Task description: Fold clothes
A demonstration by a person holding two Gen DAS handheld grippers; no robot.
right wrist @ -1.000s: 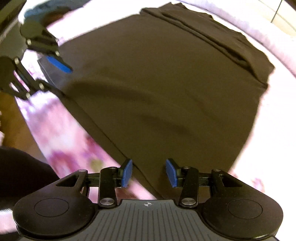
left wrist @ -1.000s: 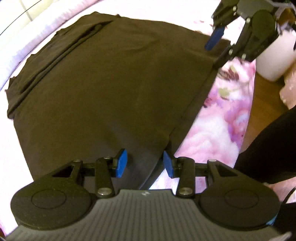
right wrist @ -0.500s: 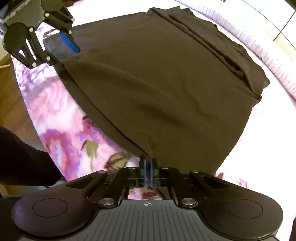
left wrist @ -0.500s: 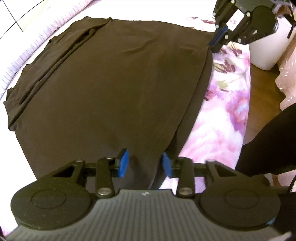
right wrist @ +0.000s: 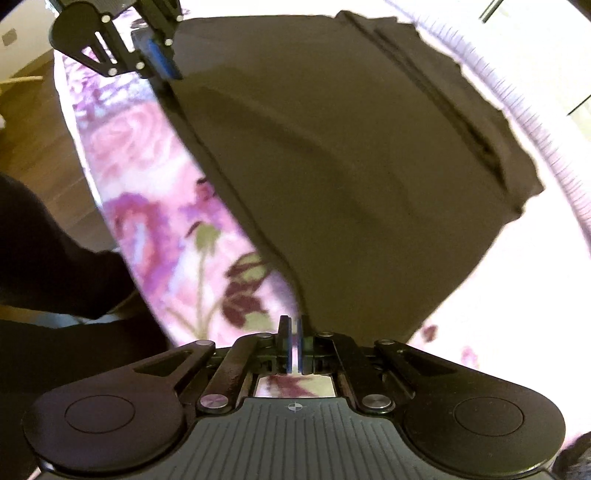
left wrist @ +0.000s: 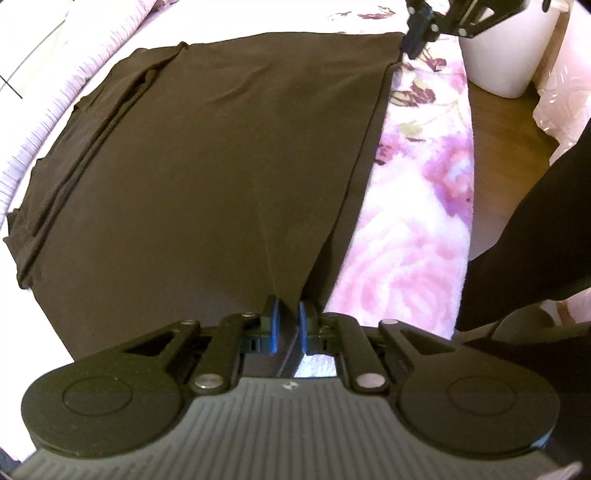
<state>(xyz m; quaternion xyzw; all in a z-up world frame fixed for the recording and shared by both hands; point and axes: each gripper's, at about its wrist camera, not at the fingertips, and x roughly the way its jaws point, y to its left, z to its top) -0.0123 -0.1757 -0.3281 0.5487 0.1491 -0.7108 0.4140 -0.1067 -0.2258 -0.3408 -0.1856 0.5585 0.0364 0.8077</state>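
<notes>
A dark brown garment (left wrist: 221, 158) lies spread on a floral pink bedspread (left wrist: 413, 229), its sleeve side folded in at the far edge. My left gripper (left wrist: 287, 314) is shut on the garment's near corner, the cloth pulled taut into its jaws. My right gripper (right wrist: 294, 330) is shut on the other near corner of the garment (right wrist: 351, 158) and lifts that edge slightly. Each gripper shows in the other's view: the right one at top right (left wrist: 417, 33), the left one at top left (right wrist: 162, 62).
A white bin (left wrist: 506, 51) stands on the wooden floor (left wrist: 506, 147) beside the bed. The person's dark-clothed leg (left wrist: 535, 229) is at the right, next to the bed edge. A striped lilac sheet (left wrist: 44, 122) borders the garment's far side.
My left gripper has closed from open onto the garment's corner. My right gripper closed half a second earlier and stays shut. The hem between them is now pulled straighter.
</notes>
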